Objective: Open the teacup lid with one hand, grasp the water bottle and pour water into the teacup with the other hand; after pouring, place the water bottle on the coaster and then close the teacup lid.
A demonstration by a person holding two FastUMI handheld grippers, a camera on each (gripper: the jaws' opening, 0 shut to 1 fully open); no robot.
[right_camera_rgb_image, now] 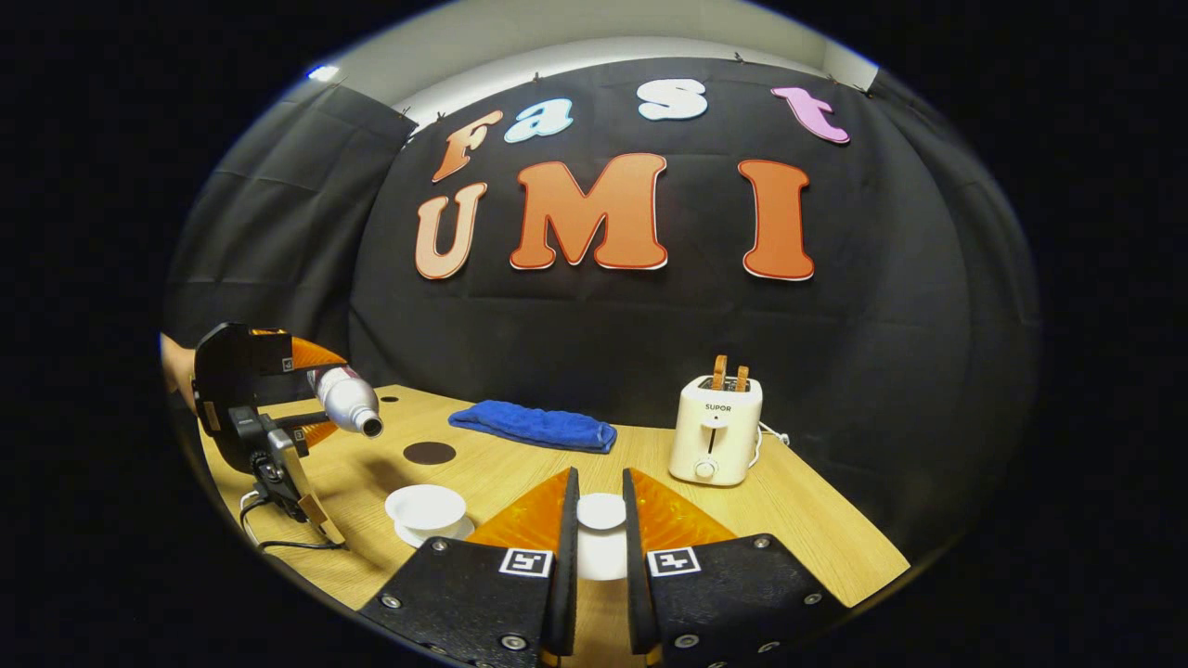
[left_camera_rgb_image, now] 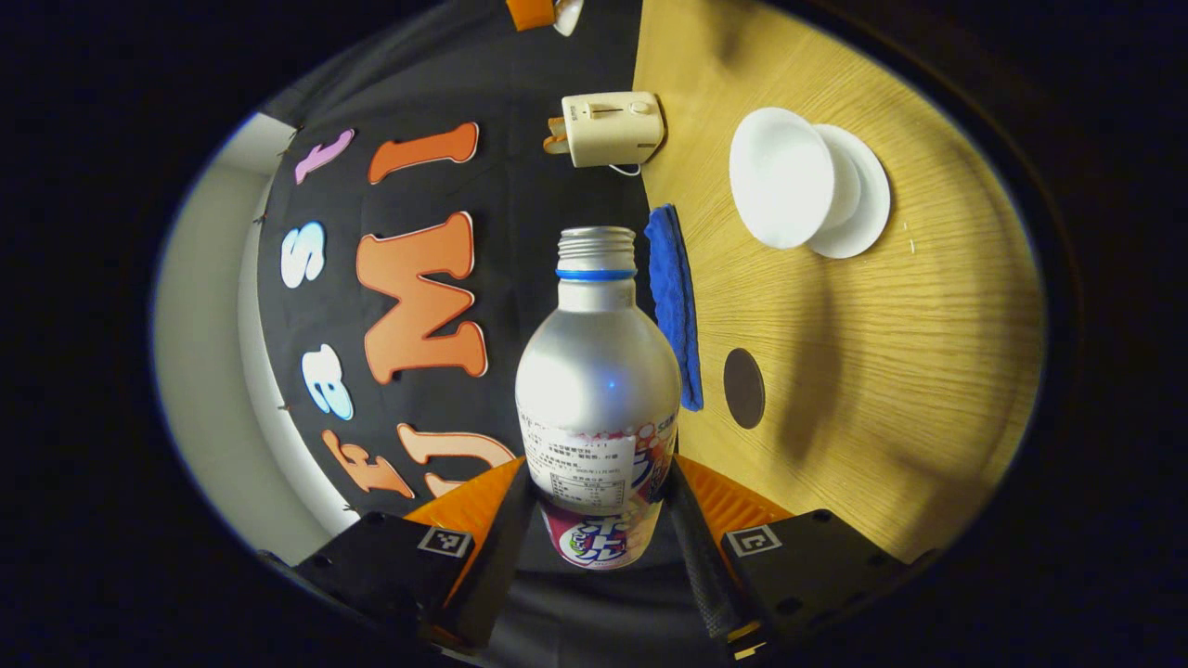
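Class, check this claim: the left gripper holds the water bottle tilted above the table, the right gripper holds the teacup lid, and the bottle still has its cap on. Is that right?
Not quite. The water bottle has no cap: the left gripper view shows its bare threaded neck, and the right gripper view its open mouth. The rest holds: the left gripper grips it tilted above the table, and the right gripper holds the teacup lid.

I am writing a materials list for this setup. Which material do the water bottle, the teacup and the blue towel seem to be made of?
Water bottle: probably aluminium, matte silver, with a soft highlight and a threaded metal neck. Teacup: looks like glazed white ceramic or porcelain, smooth and evenly bright; plastic cannot be excluded. Blue towel: soft fabric, likely terry or microfibre, with a fuzzy nap and folded edges.
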